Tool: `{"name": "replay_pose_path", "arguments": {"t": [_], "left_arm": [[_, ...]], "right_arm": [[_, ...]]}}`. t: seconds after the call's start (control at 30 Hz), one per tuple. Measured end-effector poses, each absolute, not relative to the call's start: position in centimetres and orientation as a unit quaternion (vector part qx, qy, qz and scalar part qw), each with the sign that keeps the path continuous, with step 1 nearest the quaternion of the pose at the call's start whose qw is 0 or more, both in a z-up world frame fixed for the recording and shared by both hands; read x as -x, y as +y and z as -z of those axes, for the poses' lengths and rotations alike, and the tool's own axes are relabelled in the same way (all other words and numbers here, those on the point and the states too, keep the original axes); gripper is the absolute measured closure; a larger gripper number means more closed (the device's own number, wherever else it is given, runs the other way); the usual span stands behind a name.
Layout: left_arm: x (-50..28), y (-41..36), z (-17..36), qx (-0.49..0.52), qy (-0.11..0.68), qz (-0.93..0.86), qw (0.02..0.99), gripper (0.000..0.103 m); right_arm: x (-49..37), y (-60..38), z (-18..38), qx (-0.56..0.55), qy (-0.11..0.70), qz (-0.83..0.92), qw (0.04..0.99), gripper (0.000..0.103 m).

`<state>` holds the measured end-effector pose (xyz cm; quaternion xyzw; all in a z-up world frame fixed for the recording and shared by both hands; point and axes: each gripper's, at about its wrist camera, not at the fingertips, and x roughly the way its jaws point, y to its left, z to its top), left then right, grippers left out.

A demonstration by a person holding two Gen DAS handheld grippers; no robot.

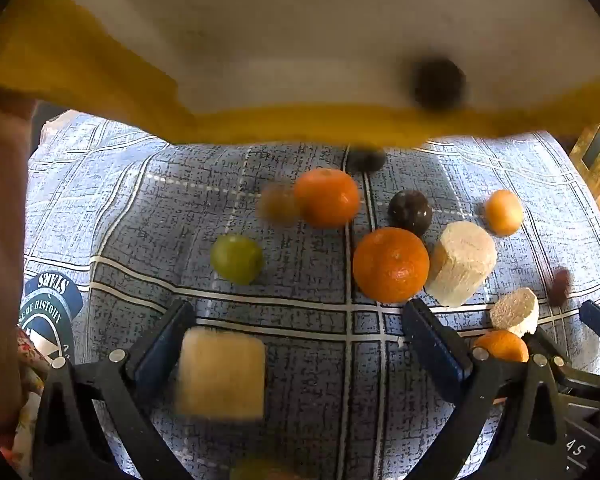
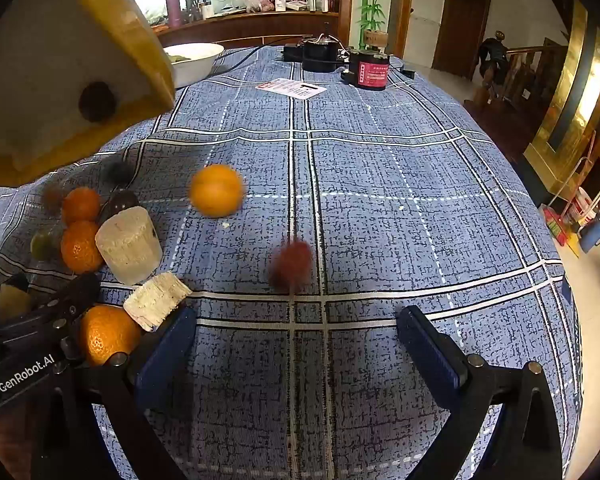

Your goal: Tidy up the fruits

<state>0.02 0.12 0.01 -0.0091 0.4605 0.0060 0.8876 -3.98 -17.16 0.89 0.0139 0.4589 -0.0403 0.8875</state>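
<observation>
A yellow-rimmed white tray (image 2: 60, 92) is hanging tilted at the upper left of the right wrist view, a dark round fruit (image 2: 97, 101) sitting in it. Below, orange tangerines (image 1: 391, 265), a green fruit (image 1: 236, 258) and pale cut chunks (image 1: 462, 263) are lying scattered on the blue checked surface (image 2: 380, 184). The left gripper (image 1: 300, 344) and right gripper (image 2: 296, 344) are both gaping wide, gripping nothing.
</observation>
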Motion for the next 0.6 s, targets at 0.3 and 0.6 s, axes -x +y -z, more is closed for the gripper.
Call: {"name": "replay_pose_path", "arguments": {"t": [0.3, 0.6], "left_arm": [[0.7, -0.7, -0.3, 0.002, 0.457, -0.010, 0.890, 0.000], [0.0, -0.3, -0.2, 0.004, 0.459, -0.009, 0.888, 0.000]], "right_arm": [[4.1, -17.3, -0.9, -0.021, 0.458, 0.037, 0.888, 0.001], [4.0, -17.3, -0.9, -0.021, 0.458, 0.037, 0.888, 0.001]]}}
